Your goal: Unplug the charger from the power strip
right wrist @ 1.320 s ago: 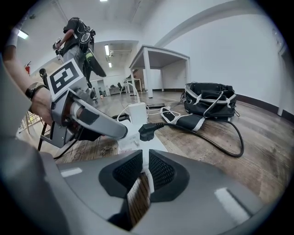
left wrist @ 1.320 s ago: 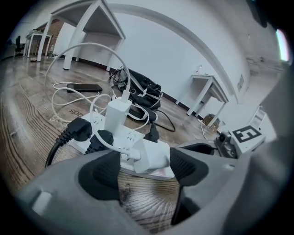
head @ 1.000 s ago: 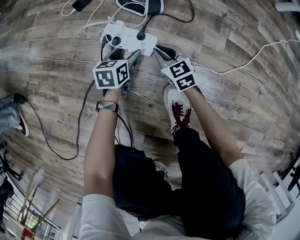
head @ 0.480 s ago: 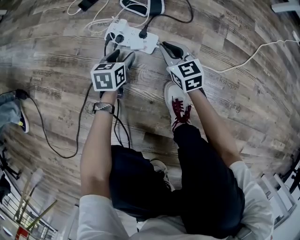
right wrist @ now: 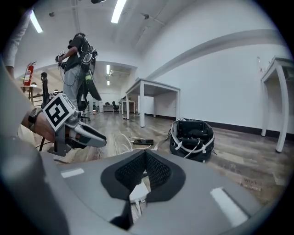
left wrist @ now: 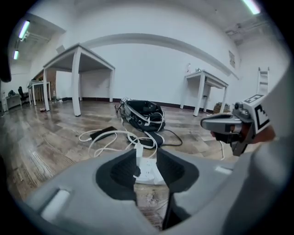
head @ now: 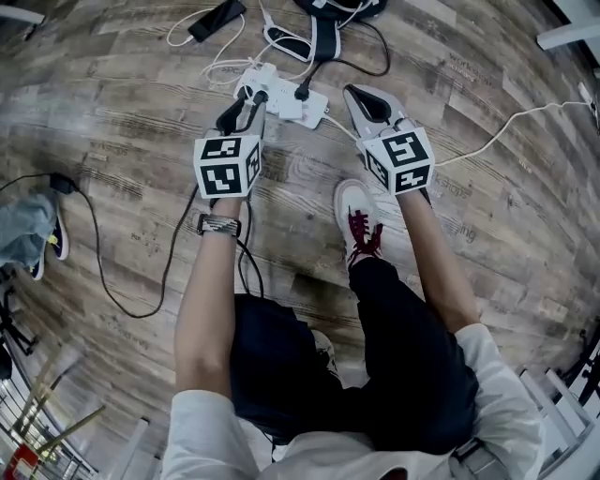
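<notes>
The white power strip [head: 284, 101] lies on the wood floor, with a black plug [head: 302, 92] in it and another dark plug near its left end. In the left gripper view, the strip [left wrist: 148, 173] and an upright white charger [left wrist: 139, 153] show through the gap between the jaws. My left gripper [head: 246, 105] hangs above the strip's near left side, its jaws closing with nothing between them. Right of the strip, my right gripper [head: 362, 94] is raised with its pads together and empty. A corner of the strip [right wrist: 138, 193] shows below its jaws.
A black bag [head: 330, 9], a dark phone [head: 214, 19] and loops of white cable [head: 225, 61] lie beyond the strip. A black cable [head: 173, 225] trails left, a white cable [head: 506, 117] right. The person's white shoe [head: 354, 211] is below the right gripper. White tables stand at the walls.
Both grippers have lifted off the power strip and now hang above it. The left jaws, wide apart a second ago, have narrowed.
</notes>
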### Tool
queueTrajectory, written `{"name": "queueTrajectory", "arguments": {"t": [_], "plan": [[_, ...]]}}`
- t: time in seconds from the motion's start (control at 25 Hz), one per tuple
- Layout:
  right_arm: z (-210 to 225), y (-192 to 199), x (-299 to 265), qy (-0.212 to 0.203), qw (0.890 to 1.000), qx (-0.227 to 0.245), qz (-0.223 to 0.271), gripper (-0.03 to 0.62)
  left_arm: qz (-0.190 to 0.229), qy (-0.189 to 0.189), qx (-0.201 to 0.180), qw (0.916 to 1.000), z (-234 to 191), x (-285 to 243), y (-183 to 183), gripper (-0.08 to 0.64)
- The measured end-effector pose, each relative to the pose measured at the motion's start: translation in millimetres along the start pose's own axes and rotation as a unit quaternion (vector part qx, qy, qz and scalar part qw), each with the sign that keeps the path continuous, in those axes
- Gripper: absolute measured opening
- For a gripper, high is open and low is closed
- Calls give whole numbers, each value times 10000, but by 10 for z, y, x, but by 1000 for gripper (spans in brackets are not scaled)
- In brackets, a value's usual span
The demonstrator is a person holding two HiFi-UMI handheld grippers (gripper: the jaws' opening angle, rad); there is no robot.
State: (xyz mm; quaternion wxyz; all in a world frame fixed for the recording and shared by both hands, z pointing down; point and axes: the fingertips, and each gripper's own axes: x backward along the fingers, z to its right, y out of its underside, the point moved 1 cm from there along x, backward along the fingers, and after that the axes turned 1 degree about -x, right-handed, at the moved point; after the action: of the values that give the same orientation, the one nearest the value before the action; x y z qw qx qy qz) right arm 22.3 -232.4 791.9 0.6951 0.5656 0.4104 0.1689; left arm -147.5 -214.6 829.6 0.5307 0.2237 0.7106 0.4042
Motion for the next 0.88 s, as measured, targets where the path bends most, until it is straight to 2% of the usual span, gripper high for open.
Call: {"name": "queueTrajectory", "arguments": {"t": [0.16,0.28,0.4,0.72,0.88], "plan": [[46,-543,115,2,9991,297,305,3,529,-208,-258,9980,-34,256,-566,106],[114,-1000,212,65,9973,382,626,3,785,-344,-618,9944,-41,430,-966,92],[143,-1441,296,113,9946,447,934,3,1020,-447,-796,9906,-84,578,-1335,61],[358,-2407,372,152,9887,605,1365,3,1639,-632,-989,9795,-144,817,-2299,38],[535,-2771,445,226,9876,668,1399,3,1881,-722,-1018,9742,-134,968,-2805,18]]}}
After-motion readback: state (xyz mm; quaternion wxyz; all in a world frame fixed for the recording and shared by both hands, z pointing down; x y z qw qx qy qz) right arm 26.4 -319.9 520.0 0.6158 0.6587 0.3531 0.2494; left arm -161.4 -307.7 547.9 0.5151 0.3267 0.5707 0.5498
